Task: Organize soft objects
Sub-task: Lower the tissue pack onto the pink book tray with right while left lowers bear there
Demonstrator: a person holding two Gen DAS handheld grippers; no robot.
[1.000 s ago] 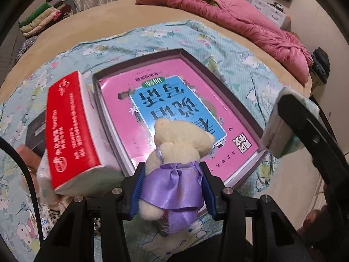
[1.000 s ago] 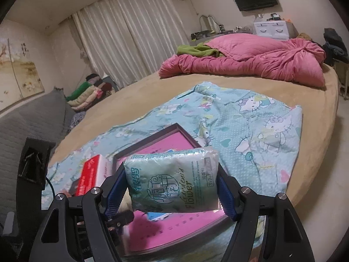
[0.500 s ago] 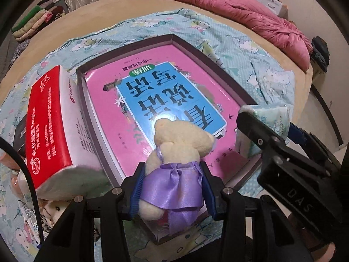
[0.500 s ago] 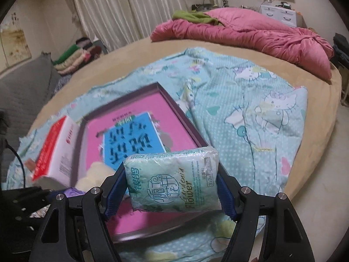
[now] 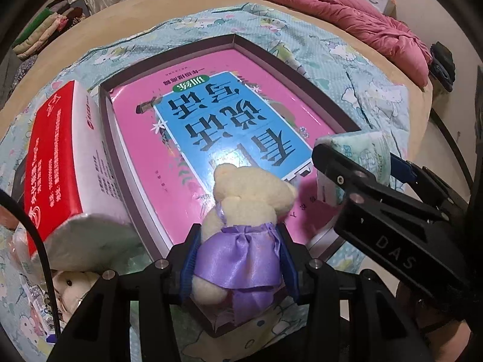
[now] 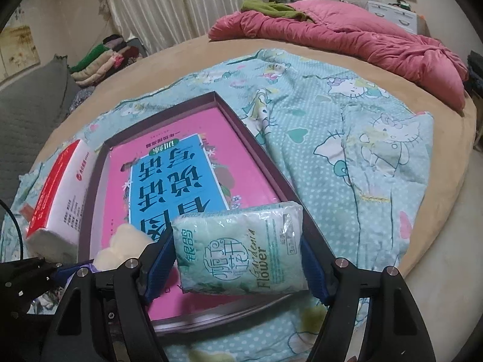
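Note:
My left gripper (image 5: 238,259) is shut on a cream teddy bear (image 5: 250,199) with a purple satin bow, held over the near edge of a shallow purple box (image 5: 289,69). A pink and blue book (image 5: 229,126) lies flat in the box. My right gripper (image 6: 238,259) is shut on a pale green tissue pack (image 6: 241,250), hanging over the box's near right corner (image 6: 289,193). In the left wrist view that pack (image 5: 359,154) and the right gripper (image 5: 359,163) show at the right. The bear's head (image 6: 126,241) peeks in at the lower left of the right wrist view.
A red and white tissue pack (image 5: 60,163) leans on the box's left wall. Another small plush (image 5: 72,283) lies below it. Everything rests on a teal cartoon-print sheet (image 6: 362,138) on a tan round bed. A pink quilt (image 6: 347,36) lies at the far side; folded clothes (image 6: 102,57) sit far left.
Both grippers have sunk toward the box, which now looms larger. The right gripper tilted downward and came in beside the bear. Both grips are unchanged.

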